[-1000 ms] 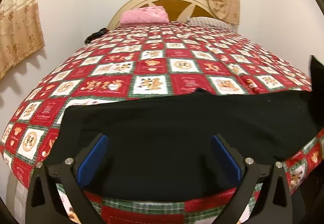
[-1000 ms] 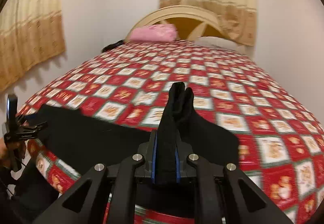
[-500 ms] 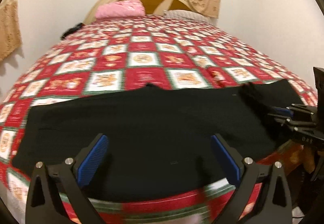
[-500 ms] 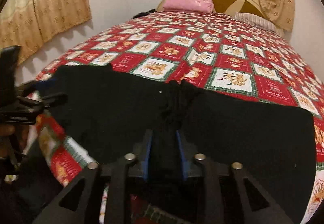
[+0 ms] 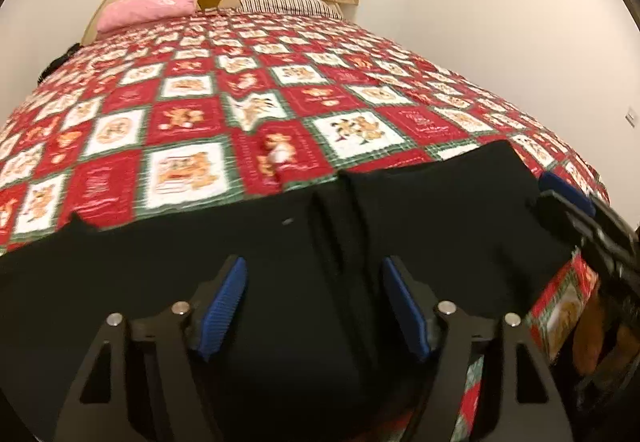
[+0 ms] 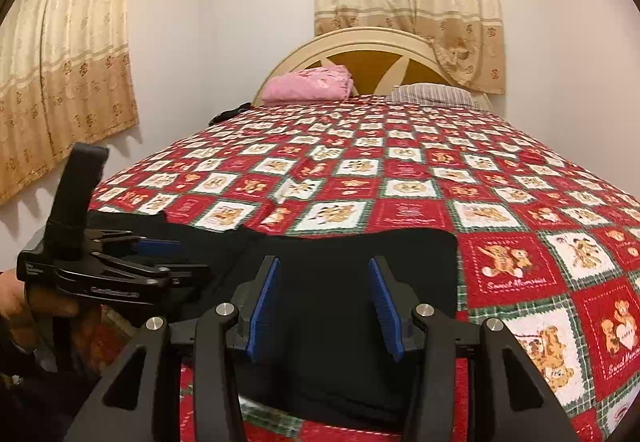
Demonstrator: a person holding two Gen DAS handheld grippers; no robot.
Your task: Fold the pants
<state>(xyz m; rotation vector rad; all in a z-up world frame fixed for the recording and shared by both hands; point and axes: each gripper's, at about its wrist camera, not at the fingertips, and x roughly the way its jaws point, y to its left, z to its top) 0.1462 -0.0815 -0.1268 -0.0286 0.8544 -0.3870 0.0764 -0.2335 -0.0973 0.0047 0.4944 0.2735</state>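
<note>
Two claws in view, neither one holding cloth. Left claw (image 5: pixel 314 306) spread wide, blue pads (image 5: pixel 224 306) low in the frame and hovering over black fabric; whether they touch it cannot be told. Right claw (image 6: pixel 324 308) likewise spread, nothing between its pads, at lower centre of its own view.

Black pants (image 5: pixel 420 218) lie flat across the near edge of the bed (image 6: pixel 400 162), filling the lower half of the left wrist view. A ridge of doubled cloth runs up the middle of the frame, and a straight, squared edge shows at right centre of the right wrist view.

Judgement: one fold looks laid already, the ridge reading as an overlap. The garment is still a long strip across the frame, so at least one more fold, plus some smoothing, seems left to do.

Pink bundle (image 6: pixel 310 82) and striped pillow (image 6: pixel 432 93) by the headboard (image 6: pixel 368 46), far from the work.
</note>
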